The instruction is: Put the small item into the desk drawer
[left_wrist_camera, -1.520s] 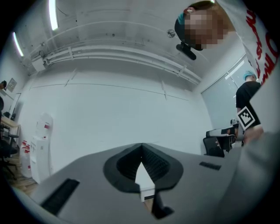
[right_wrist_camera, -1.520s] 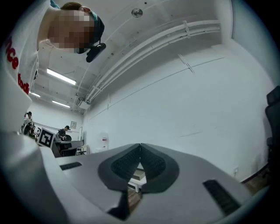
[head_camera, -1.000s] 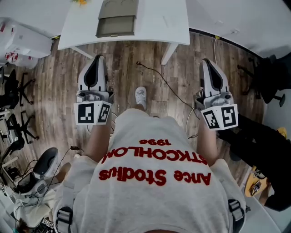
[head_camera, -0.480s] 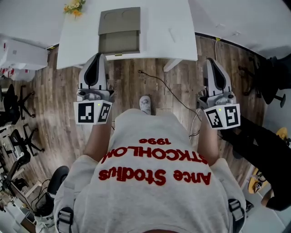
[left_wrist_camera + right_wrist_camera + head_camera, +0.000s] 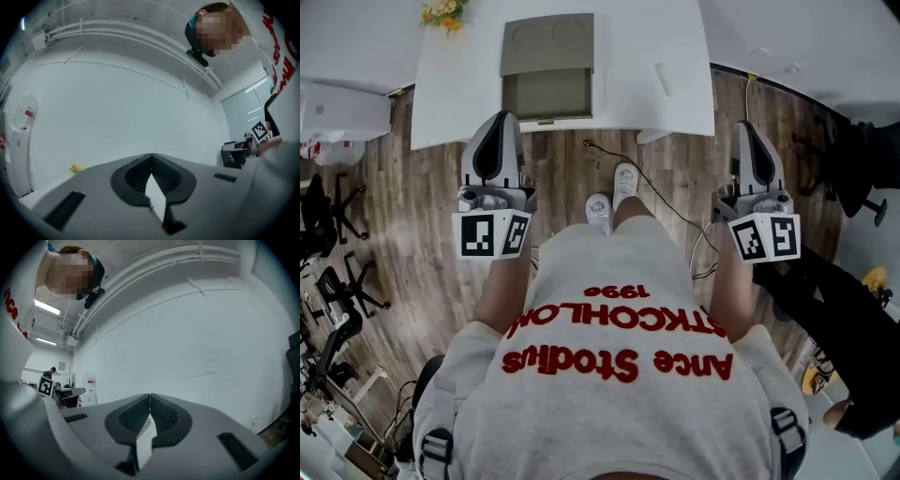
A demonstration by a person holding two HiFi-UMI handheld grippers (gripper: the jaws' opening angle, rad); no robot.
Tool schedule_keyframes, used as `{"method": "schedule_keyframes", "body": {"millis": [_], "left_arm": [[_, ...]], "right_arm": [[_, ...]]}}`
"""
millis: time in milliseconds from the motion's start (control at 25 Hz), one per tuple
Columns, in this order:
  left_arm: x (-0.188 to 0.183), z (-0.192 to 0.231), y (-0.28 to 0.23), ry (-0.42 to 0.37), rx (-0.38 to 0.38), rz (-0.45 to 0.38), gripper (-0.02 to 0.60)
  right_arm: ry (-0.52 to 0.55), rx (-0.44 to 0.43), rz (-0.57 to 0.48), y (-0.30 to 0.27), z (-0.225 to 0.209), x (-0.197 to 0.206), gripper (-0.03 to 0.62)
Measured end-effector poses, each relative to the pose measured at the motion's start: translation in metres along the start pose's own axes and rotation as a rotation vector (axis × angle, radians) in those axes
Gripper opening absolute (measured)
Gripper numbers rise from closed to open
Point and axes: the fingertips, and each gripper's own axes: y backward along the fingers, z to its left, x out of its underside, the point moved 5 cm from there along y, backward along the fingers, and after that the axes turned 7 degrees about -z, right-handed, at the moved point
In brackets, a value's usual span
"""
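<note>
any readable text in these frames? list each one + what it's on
"Ance Stodius": red print on the person's grey shirt, upside down in the head view.
"STKCOHLOM": same shirt, first letter partly lost in a fold.
"1996": same shirt.
Left gripper and right gripper: black-and-white square markers only, no words.
Red label on the white box: too small to read.

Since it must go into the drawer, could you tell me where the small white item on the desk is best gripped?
Probably at its middle, across its narrow width, coming down from above with the right hand-held gripper, the nearer one. The small white item lies flat on the desk, slim and long, so its long sides offer the best hold.
</note>
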Motion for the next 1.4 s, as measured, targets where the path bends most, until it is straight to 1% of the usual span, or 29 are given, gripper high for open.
{"method": "schedule_keyframes", "body": {"millis": [160,360,600,880,1000,1200,1400], "left_arm": [[0.008,0.007,-0.02,-0.002,-0.028,0.007,0.006],[0.009,0.016,-0.053,-0.007,-0.055,-0.007,0.006],[0.013,0.017,-0.094,-0.02,-0.091,-0.03,0.006],[0.02,0.012,-0.13,-0.04,-0.138,-0.043,0.006],[0.022,0.012,-0.142,-0.036,-0.153,-0.05,0.006],[0.026,0.014,-0.159,-0.034,-0.129,-0.039,0.006],[0.034,0.02,-0.177,-0.023,-0.095,-0.029,0.006]], "right_arm": [[-0.014,-0.025,0.016,-0.029,-0.013,0.007,0.005],[-0.012,-0.072,0.004,-0.074,-0.027,0.0,0.006],[-0.01,-0.126,-0.022,-0.117,-0.054,-0.008,0.005],[-0.032,-0.194,-0.033,-0.153,-0.081,-0.007,0.006],[-0.043,-0.22,-0.034,-0.167,-0.085,-0.005,0.006],[-0.032,-0.207,-0.03,-0.181,-0.082,-0.004,0.006],[-0.021,-0.159,-0.017,-0.186,-0.084,-0.003,0.006]]}}
